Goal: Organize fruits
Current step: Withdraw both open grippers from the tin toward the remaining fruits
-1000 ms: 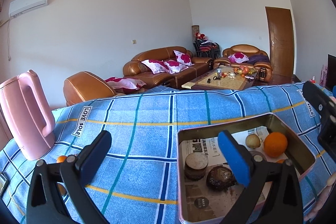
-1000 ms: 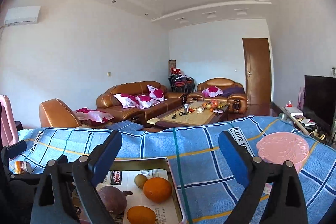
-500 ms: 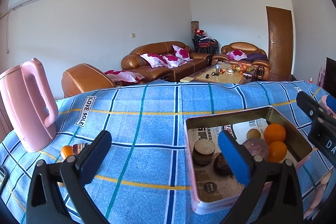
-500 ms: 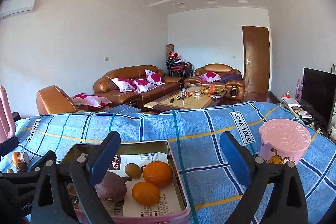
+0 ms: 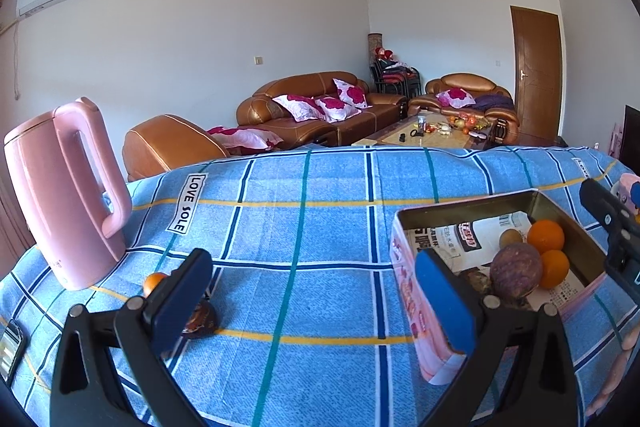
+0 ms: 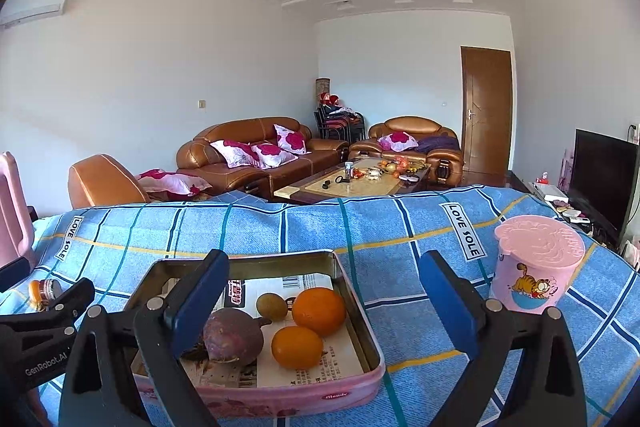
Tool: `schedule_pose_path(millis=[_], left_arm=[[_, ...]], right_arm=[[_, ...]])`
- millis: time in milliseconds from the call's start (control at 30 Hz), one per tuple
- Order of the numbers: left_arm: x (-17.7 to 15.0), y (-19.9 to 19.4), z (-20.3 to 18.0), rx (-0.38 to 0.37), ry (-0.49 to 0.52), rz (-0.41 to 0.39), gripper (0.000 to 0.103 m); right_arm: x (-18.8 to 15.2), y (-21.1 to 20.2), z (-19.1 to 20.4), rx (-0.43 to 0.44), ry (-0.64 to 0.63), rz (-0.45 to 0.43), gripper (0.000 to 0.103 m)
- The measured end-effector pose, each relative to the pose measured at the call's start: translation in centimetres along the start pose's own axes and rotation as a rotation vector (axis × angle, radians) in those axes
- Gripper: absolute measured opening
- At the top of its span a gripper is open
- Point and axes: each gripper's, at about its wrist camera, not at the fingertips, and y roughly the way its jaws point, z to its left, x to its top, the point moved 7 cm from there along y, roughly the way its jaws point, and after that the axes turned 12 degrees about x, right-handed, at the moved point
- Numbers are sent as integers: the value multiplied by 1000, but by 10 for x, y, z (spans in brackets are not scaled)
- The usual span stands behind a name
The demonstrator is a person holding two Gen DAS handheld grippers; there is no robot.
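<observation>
Hovering over the blue checked tablecloth [image 5: 320, 227], the left gripper [image 5: 312, 303] had its jaws wide apart with nothing between them. Right gripper [image 6: 324, 303] likewise stood with jaws spread and empty, low over the near edge of the table.

Pink tin tray [image 6: 360, 311] sat on the cloth toward the right half of the table, lined with newspaper [image 6: 308, 367]. Inside it: two oranges [image 6: 319, 311], one behind the other and close together, a small brownish-green fruit [image 6: 272, 305] just beside the rear orange, and a dark purple round fruit [image 6: 233, 335] to their left. In the left wrist view the same tray [image 5: 408, 291] was at the right, its near corner behind the left gripper's right finger, with the purple fruit [image 5: 516, 269] nearest the camera and the oranges [image 5: 545, 237] behind it. Something dark and flat lay next to the purple fruit, too hidden to identify.

Pink kettle [image 5: 68, 195] stood upright at the left edge of the table. Small orange-lidded jar [image 6: 42, 291] lay on the cloth near the kettle, partly behind the left gripper's left finger in the left wrist view. Pink cup with a cartoon cat [image 6: 532, 267] stood upright near the right edge, well apart from the tray. Brown leather sofas [image 6: 260, 155] and a coffee table [image 6: 360, 183] were beyond.
</observation>
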Motion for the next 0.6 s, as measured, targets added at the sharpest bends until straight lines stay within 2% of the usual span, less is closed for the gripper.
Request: schedule_pose_path(millis=[167,600], left_arm=[[0,11,21,32,35,-1,103],[-9,40,95,40,-59,61,103]], right_arm=[[-3,4,17,21,32,25,97],[-9,24,110,133,-3,66,97]])
